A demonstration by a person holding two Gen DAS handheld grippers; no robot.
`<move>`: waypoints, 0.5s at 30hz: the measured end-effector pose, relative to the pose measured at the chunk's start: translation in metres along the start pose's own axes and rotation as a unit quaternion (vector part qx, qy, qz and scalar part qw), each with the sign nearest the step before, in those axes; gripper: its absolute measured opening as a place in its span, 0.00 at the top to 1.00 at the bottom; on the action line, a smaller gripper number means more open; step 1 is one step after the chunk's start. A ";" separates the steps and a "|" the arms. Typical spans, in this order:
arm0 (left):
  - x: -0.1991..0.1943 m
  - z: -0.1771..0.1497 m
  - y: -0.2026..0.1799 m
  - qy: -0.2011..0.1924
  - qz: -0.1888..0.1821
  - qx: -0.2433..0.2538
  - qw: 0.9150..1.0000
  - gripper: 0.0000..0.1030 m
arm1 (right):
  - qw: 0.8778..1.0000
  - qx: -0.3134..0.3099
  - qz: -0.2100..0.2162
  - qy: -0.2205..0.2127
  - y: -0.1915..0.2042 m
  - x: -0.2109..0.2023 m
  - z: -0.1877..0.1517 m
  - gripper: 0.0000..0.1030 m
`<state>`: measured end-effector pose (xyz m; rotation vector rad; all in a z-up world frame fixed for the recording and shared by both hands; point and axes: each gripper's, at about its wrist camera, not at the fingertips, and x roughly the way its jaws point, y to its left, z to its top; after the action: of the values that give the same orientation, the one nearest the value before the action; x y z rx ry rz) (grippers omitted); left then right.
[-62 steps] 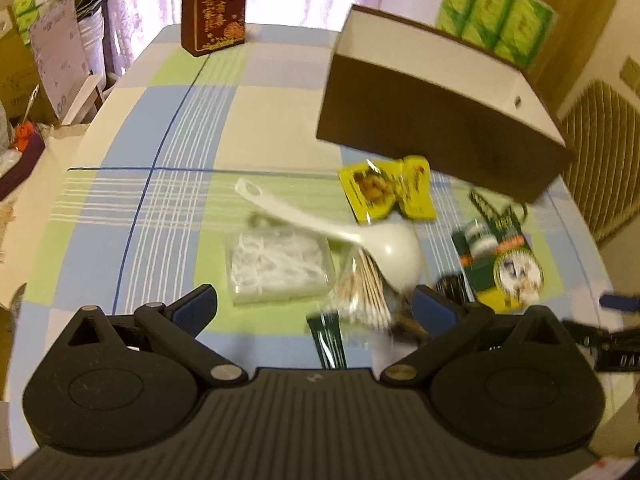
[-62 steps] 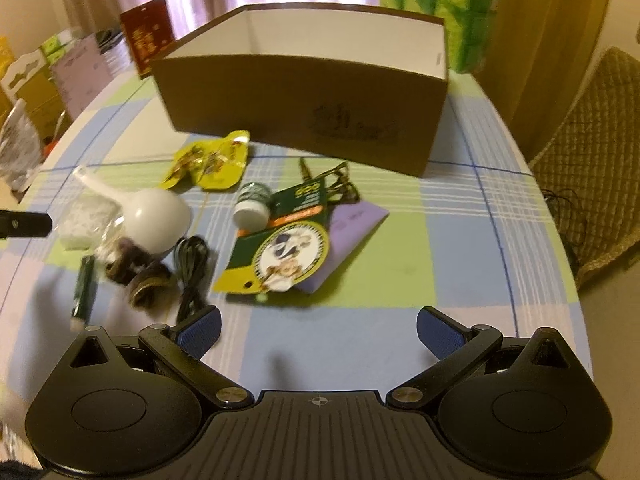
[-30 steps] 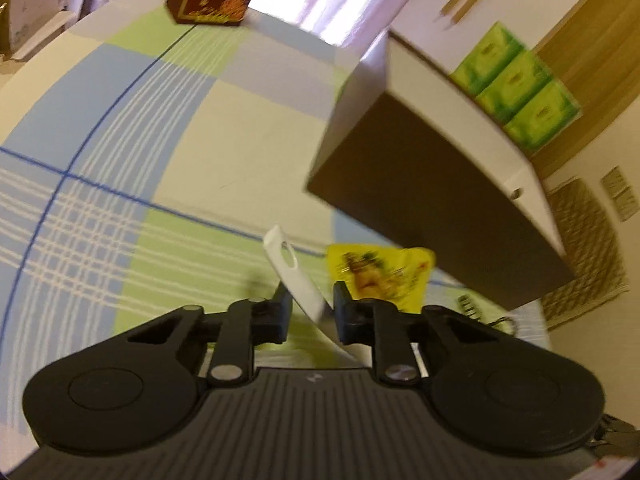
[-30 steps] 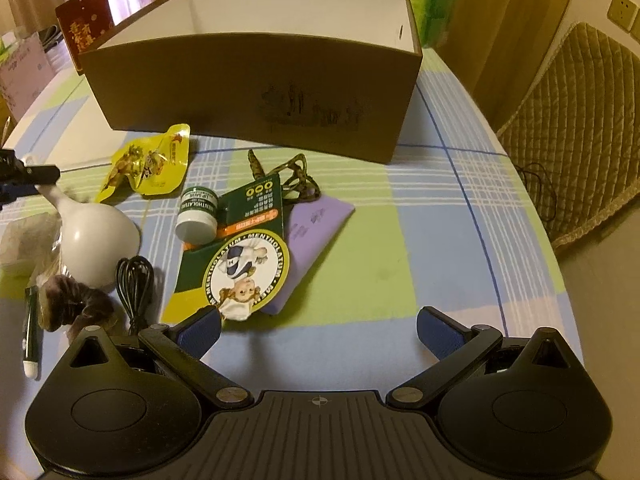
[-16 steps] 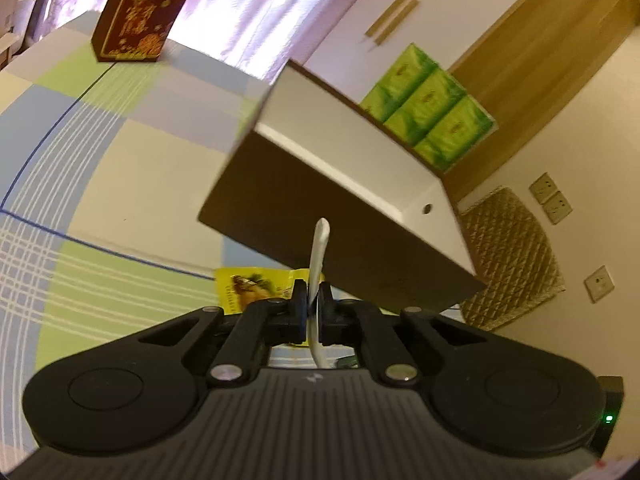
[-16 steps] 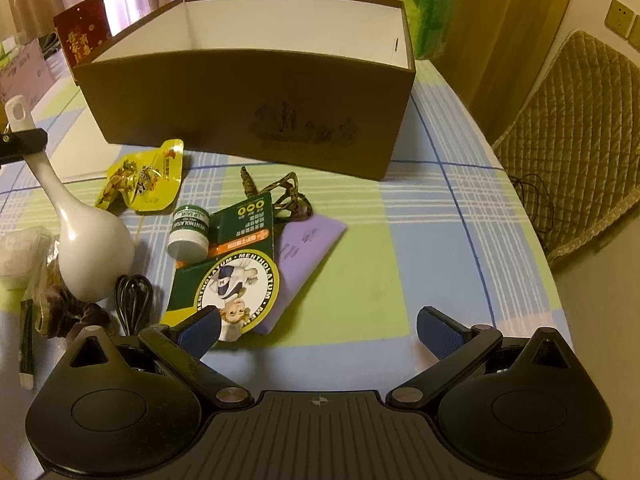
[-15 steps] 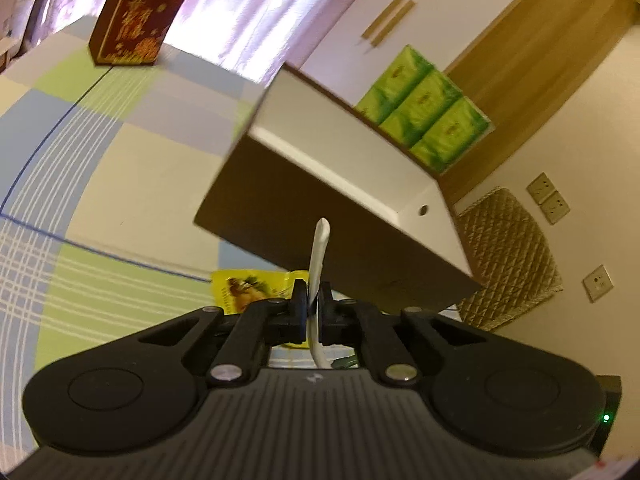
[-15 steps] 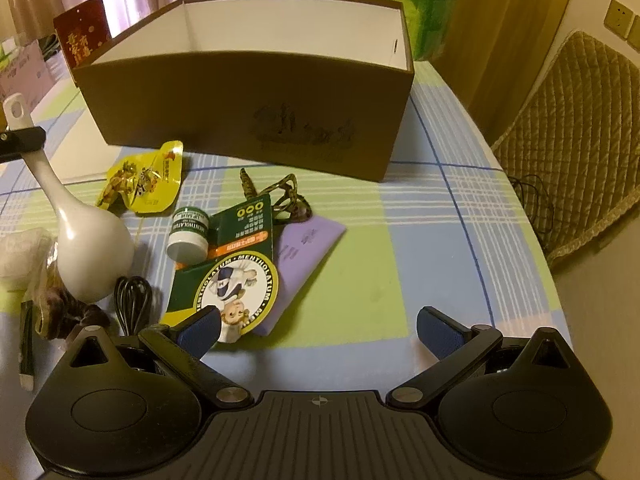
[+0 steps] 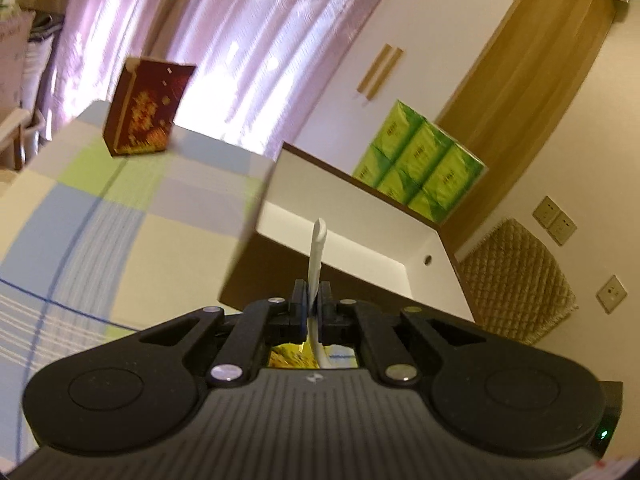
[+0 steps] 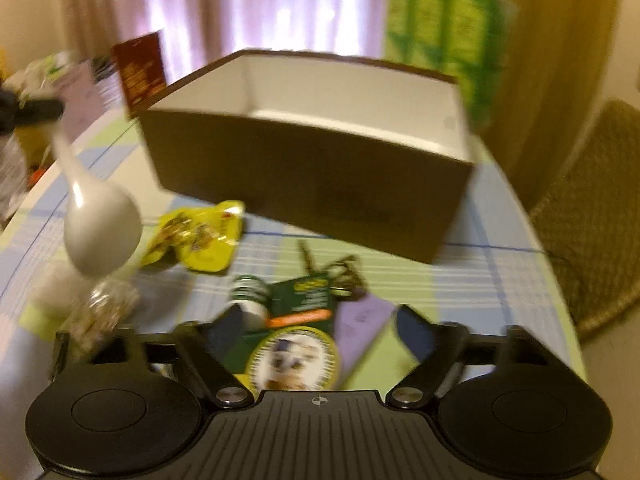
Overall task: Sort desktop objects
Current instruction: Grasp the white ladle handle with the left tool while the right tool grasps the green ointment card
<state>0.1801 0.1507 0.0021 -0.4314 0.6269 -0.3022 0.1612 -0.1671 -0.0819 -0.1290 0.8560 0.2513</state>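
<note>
My left gripper [image 9: 311,294] is shut on the handle of a white ladle [image 9: 317,252], held in the air in front of the brown box [image 9: 360,240]. From the right wrist, the ladle [image 10: 98,220] hangs bowl down at the left, above the table. The box [image 10: 312,172] is open, with a white inside. My right gripper [image 10: 320,328] is open over a green round-label card [image 10: 298,344], with nothing between its fingers. Close by lie a small green-lidded jar [image 10: 250,294], a yellow snack packet [image 10: 200,236], a purple card [image 10: 362,326] and a hair clip [image 10: 340,276].
A dark red box [image 9: 146,108] stands at the table's far end. Green tissue packs [image 9: 416,168] are stacked behind the brown box. A wicker chair [image 10: 592,216] is at the right. A bag of cotton swabs [image 10: 106,308] lies near the left front.
The left gripper has lifted the ladle clear off the table and raised it toward the box. The right gripper has dropped forward over the green card; its view is blurred.
</note>
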 end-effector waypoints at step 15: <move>0.001 0.007 0.018 -0.014 0.047 0.006 0.999 0.98 | 0.993 -0.112 -0.024 0.024 0.053 0.051 -0.010 0.63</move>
<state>0.1875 0.1675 -0.0020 -0.3941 0.6152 -0.2102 0.1718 -0.1095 -0.1277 -0.3662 0.8705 0.3004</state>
